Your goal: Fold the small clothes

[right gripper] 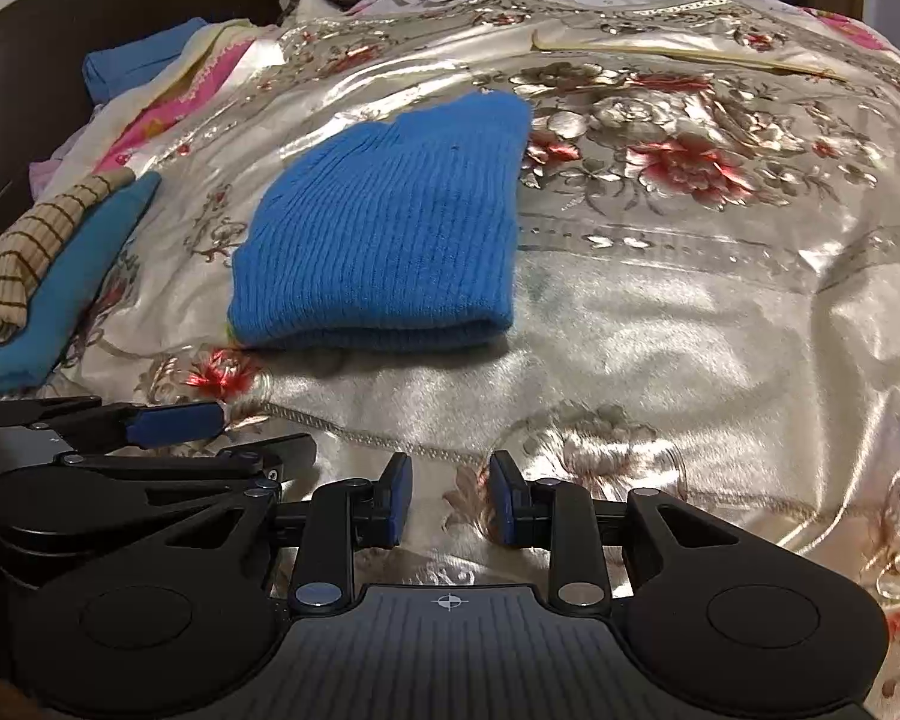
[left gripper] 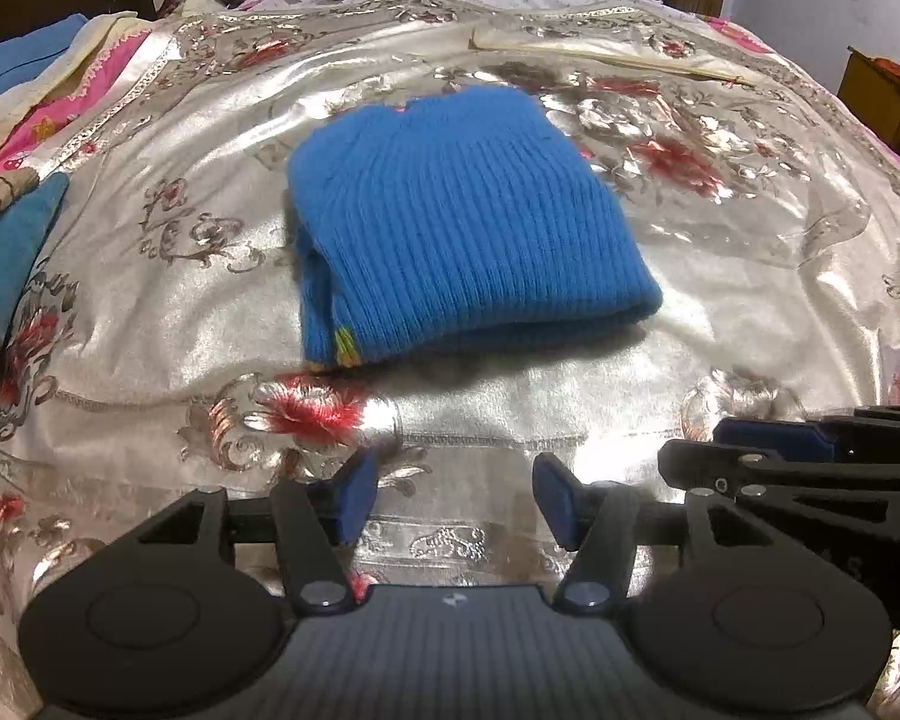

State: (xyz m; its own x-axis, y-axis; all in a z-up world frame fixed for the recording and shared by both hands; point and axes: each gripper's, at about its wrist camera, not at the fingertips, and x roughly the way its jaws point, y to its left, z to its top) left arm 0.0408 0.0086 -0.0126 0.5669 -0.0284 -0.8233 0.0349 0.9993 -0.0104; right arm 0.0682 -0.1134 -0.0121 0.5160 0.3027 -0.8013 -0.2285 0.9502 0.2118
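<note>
Left wrist view: your left tool hangs spread, nothing between its blue pads, short of the folded blue ribbed knit garment lying flat on the shiny floral satin bedspread. Your right tool shows at the right edge.

Right wrist view: your right tool stands parted, narrow gap, empty. The garment lies ahead, left of centre; beside it, further left, a teal and striped-beige cloth pile.

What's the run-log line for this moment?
sweater: folded, on bedspread | left claw: open, empty | right claw: open, empty | both short of sweater
</note>
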